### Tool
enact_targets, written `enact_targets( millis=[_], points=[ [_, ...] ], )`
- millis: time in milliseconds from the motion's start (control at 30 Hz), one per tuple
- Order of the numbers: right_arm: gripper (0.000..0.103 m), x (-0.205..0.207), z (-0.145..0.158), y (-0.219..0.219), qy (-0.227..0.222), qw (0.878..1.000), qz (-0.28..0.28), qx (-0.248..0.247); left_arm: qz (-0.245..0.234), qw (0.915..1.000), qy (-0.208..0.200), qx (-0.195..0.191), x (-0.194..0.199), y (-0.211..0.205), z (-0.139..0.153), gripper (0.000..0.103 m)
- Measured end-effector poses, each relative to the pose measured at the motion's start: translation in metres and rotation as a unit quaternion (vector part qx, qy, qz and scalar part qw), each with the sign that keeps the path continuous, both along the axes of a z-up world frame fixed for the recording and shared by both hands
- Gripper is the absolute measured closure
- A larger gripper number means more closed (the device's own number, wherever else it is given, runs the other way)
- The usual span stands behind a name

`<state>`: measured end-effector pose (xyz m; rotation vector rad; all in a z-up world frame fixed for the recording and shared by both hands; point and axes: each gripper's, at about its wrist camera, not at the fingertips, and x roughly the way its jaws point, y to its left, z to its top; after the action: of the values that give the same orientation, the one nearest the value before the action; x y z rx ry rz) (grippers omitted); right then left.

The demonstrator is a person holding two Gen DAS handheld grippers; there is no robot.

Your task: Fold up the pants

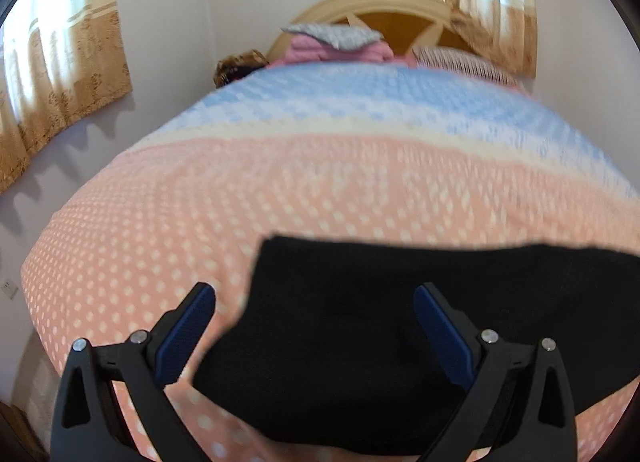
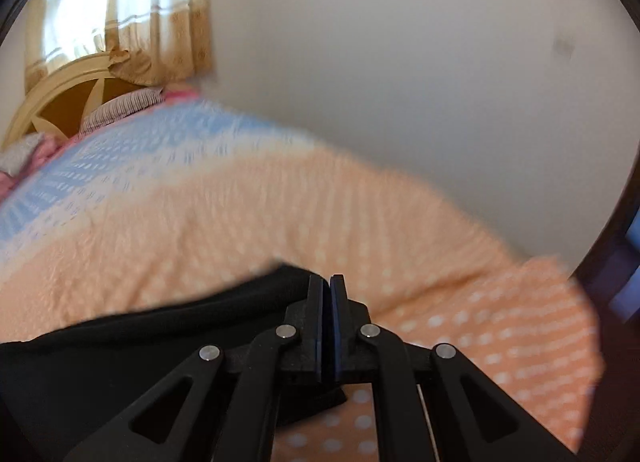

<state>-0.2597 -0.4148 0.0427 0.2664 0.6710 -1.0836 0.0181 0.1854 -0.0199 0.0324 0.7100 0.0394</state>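
Black folded fabric pants [image 1: 380, 342] lie on the peach, white-dotted bedspread [image 1: 200, 202] of the bed. Left tongs [image 1: 314, 326] hover released, blue pads spread wide over the pants' left edge. Right tongs [image 2: 330, 302] are clenched at the pants' [image 2: 140, 342] right corner, seemingly pinching cloth, though blur obscures it.

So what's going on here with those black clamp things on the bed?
A person is folding black pants on a bed with a hand-held gripper in each hand. The left hand-held gripper is open over the pants' edge. The right hand-held gripper is shut at the pants' edge; whether it pinches the cloth isn't clear.
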Motion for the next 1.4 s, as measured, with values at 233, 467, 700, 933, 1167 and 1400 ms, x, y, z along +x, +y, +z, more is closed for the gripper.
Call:
enact_targets(
  millis=[233,467,700,933,1167,1400],
  points=[
    [0.099,0.1,0.03,0.13,0.042,0.98,0.156,-0.118,0.01,0.9996,0.02,0.019,0.009,0.014,-0.021,0.001],
    [0.099,0.138,-0.014,0.188,0.058,0.952,0.301,-0.015,0.012,0.9979,0.062,-0.017,0.025,0.032,-0.047,0.0],
    [0.099,0.072,-0.06,0.089,0.02,0.969,0.188,0.158,0.0,0.9972,0.067,-0.031,0.024,0.041,-0.041,0.0],
    [0.098,-0.016,-0.02,0.03,-0.048,0.99,-0.027,0.128,-0.033,0.9994,0.004,0.0,0.01,0.008,-0.009,0.0],
    [0.098,0.051,-0.036,0.118,-0.078,0.956,0.207,0.191,-0.089,0.9957,0.024,0.007,0.002,-0.037,-0.018,0.0],
    [0.099,0.177,-0.055,0.258,-0.076,0.837,0.473,0.264,-0.099,0.9933,0.051,0.029,-0.017,-0.022,-0.032,0.0]
  ],
)
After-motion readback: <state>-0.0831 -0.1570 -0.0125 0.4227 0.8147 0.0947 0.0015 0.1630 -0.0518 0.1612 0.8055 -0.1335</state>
